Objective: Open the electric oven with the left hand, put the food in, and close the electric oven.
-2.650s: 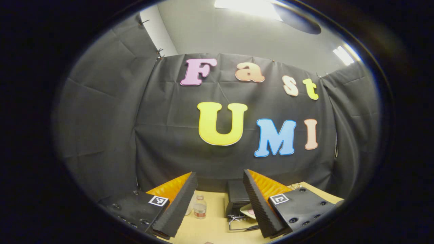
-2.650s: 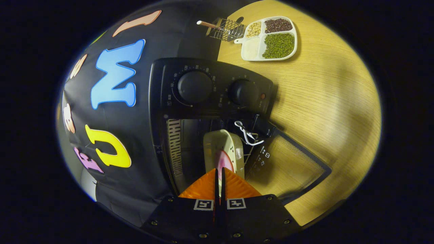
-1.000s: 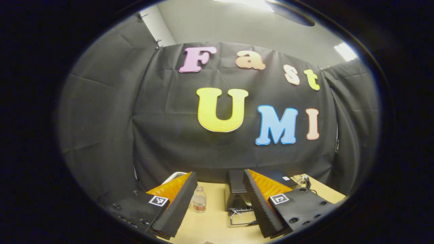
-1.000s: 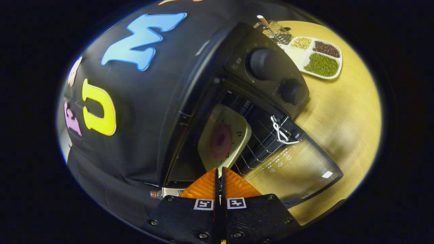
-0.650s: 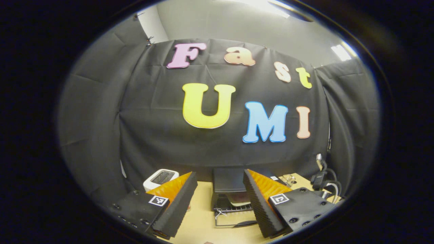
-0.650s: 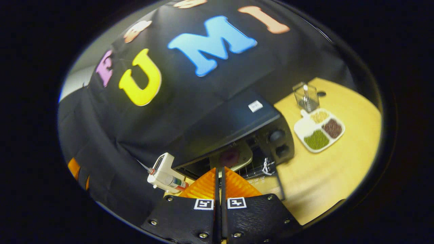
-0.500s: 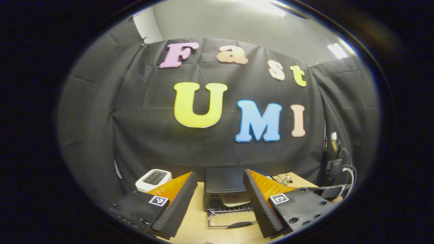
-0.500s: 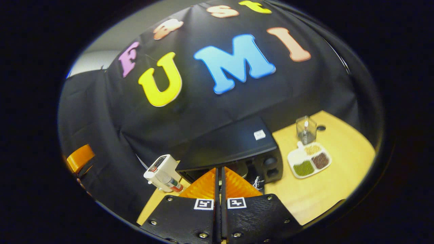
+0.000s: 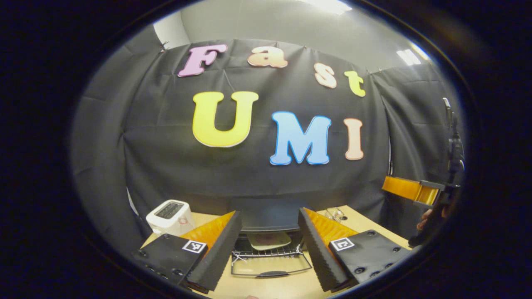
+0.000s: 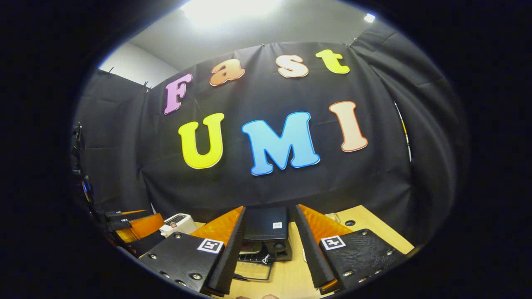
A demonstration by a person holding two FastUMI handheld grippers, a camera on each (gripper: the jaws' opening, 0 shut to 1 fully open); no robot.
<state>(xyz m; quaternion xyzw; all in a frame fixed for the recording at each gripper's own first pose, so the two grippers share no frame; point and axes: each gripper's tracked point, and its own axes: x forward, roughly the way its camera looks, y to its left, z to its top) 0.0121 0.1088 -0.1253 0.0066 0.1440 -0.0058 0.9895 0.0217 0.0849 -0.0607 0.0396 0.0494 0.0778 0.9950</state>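
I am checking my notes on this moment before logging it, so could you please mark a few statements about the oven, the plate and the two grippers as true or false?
1. The oven door is folded down open. True.
2. The plate of food is clamped in the right gripper. False: it sits on the rack inside the oven, and that gripper is open and holds nothing.
3. The left gripper is open, with the oven seen between its fingers. True.
4. The toaster stands on top of the oven. False: it stands on the table, beside the oven.
5. The left gripper grips the door handle. False: it is apart from it.
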